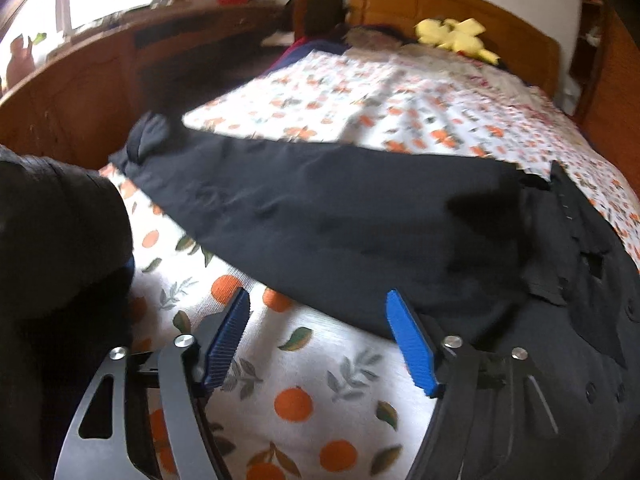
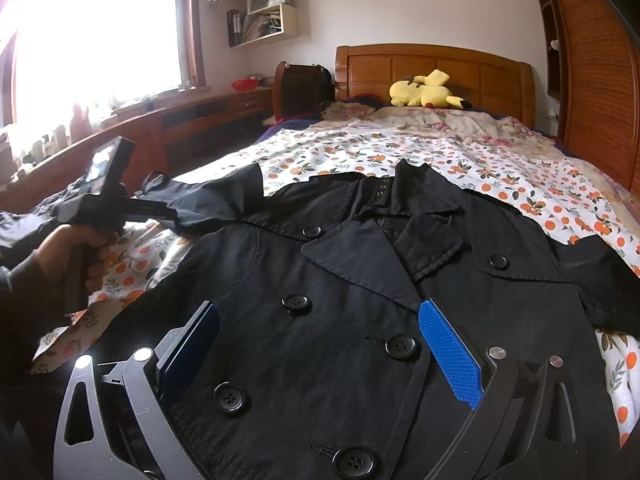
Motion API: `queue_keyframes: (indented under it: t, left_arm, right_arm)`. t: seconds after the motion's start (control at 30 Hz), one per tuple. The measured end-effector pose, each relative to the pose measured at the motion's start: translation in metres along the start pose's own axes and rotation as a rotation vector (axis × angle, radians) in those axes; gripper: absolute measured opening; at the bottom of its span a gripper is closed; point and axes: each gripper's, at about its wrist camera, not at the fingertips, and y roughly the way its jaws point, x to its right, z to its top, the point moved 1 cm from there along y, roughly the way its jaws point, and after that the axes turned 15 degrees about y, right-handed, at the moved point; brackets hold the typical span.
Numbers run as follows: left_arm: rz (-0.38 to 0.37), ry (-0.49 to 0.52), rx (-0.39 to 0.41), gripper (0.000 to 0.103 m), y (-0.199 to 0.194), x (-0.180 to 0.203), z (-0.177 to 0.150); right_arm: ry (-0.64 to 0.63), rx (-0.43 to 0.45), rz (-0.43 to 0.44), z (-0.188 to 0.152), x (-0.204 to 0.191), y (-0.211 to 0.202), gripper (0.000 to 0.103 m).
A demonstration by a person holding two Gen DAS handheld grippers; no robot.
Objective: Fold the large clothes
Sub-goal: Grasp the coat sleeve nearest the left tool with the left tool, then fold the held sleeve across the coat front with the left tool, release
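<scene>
A black double-breasted coat (image 2: 340, 272) lies face up on the bed, collar toward the headboard, buttons showing. Its left sleeve (image 1: 320, 208) stretches out flat across the bedspread; it also shows in the right wrist view (image 2: 208, 200). My left gripper (image 1: 318, 304) is open and empty, just above the bedspread near the sleeve's lower edge. It shows from outside in the right wrist view (image 2: 104, 200), held in a hand. My right gripper (image 2: 320, 316) is open and empty, hovering over the coat's buttoned front.
The bed has a white bedspread with an orange-fruit print (image 1: 296, 360). A yellow plush toy (image 2: 428, 90) lies by the wooden headboard (image 2: 432, 64). A wooden desk (image 2: 180, 120) runs under the window on the left; a wooden wardrobe (image 2: 600, 80) stands on the right.
</scene>
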Motion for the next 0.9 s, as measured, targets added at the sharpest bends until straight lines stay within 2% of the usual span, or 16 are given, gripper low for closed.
queue_keyframes:
  t: [0.2, 0.27, 0.3, 0.33, 0.47, 0.67, 0.9]
  left_arm:
    - [-0.036, -0.069, -0.055, 0.056, 0.028, -0.008, 0.006]
    - [0.007, -0.08, -0.053, 0.014, 0.027, -0.009, 0.008]
    - [0.026, -0.086, -0.047, 0.008, 0.025, -0.009, 0.01]
    - [0.011, -0.097, -0.021, 0.003, 0.02, -0.009, 0.012]
    - [0.036, -0.052, 0.029, 0.001, -0.001, 0.005, 0.025]
    - [0.007, 0.068, 0.109, 0.001, -0.051, 0.052, 0.044]
    - [-0.1, 0.225, 0.184, 0.001, -0.113, 0.128, 0.037]
  right_arm:
    - [0.008, 0.002, 0.005, 0.001, 0.001, -0.001, 0.096]
    - [0.011, 0.005, 0.008, 0.002, 0.002, -0.003, 0.096]
    - [0.013, 0.008, 0.011, 0.003, 0.002, -0.005, 0.096]
    - [0.016, 0.011, 0.013, 0.005, 0.003, -0.006, 0.096]
    - [0.024, 0.024, 0.021, 0.008, 0.003, -0.012, 0.096]
    - [0.025, 0.034, 0.031, 0.012, 0.003, -0.021, 0.096]
    - [0.028, 0.048, 0.016, 0.018, 0.014, -0.035, 0.096]
